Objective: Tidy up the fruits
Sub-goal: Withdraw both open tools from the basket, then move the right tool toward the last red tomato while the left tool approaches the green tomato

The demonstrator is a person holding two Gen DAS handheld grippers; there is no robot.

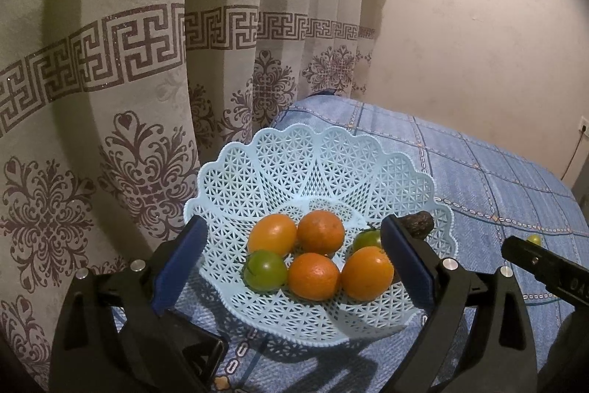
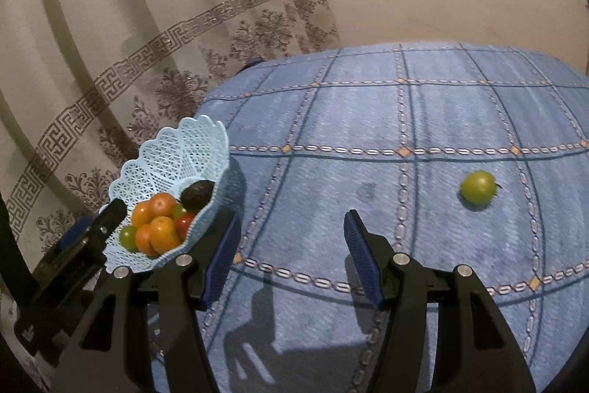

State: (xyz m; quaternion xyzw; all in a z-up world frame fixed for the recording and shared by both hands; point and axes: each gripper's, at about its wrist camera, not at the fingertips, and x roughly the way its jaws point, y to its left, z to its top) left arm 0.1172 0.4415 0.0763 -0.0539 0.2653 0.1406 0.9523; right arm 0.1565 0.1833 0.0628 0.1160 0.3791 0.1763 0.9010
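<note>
Left gripper (image 1: 292, 258): jaws apart, empty, flanking the light-blue lattice basket (image 1: 257, 168) of oranges and green fruit at the table's curtain-side edge. Right gripper (image 2: 291, 262): jaws apart, empty, above bare blue checked tablecloth (image 2: 423, 120). Loose green fruit (image 2: 477, 189): round, stem pointing right, alone ahead-right, well apart from basket.

A cream curtain (image 1: 147, 69) with a brown key-pattern band is hanging from nine to twelve o'clock, folding against a plain beige wall (image 1: 478, 43). A blue checked cover (image 2: 405, 120) is spreading over the bed, catching hard shadows at six o'clock.
</note>
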